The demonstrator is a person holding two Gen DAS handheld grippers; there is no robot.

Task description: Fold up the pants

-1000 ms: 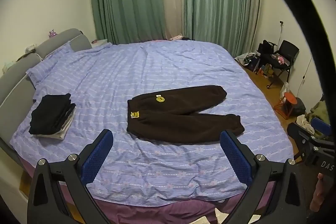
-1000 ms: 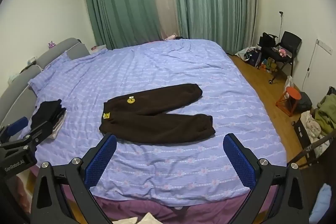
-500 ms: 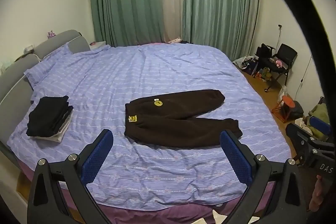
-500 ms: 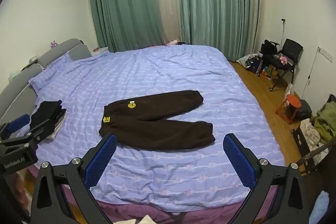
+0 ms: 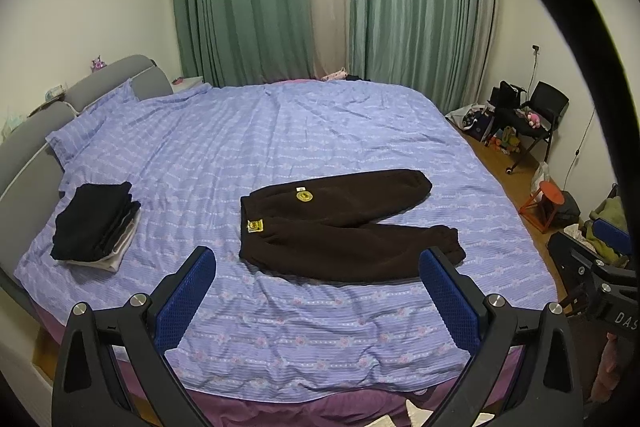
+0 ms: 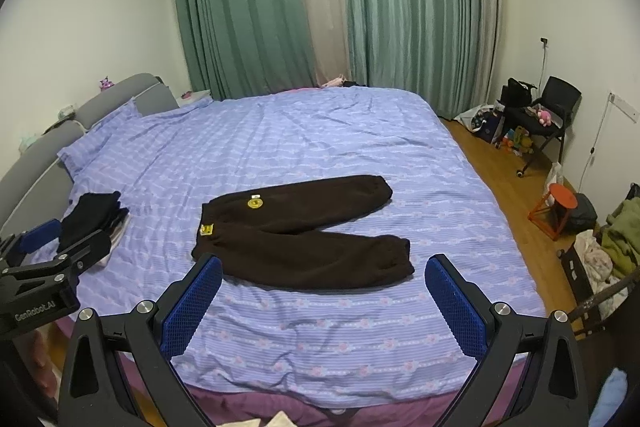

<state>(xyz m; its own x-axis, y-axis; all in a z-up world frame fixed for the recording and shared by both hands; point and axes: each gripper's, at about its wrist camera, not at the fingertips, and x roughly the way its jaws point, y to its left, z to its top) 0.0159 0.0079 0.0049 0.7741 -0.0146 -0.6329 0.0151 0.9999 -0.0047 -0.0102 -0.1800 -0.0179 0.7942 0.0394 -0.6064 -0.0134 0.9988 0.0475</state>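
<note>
Dark brown fleece pants (image 5: 340,227) lie flat on the bed (image 5: 280,131), waistband to the left with two yellow patches, both legs spread to the right. They also show in the right wrist view (image 6: 304,231). My left gripper (image 5: 320,303) is open and empty, held back over the bed's near edge, short of the pants. My right gripper (image 6: 324,307) is open and empty too, level with it to the right. The right gripper also shows at the left wrist view's right edge (image 5: 600,259), and the left gripper at the right wrist view's left edge (image 6: 44,263).
A stack of folded dark clothes (image 5: 96,223) sits on the bed's left side by the grey headboard (image 5: 24,155). Green curtains (image 5: 400,7) hang behind. On the right floor stand a black chair (image 5: 536,119), an orange stool (image 5: 546,199) and a clothes heap (image 6: 612,247).
Both grippers have pulled back and risen a little, so the bed and pants sit slightly lower and farther in view. The pants have not moved. Both stay open.
</note>
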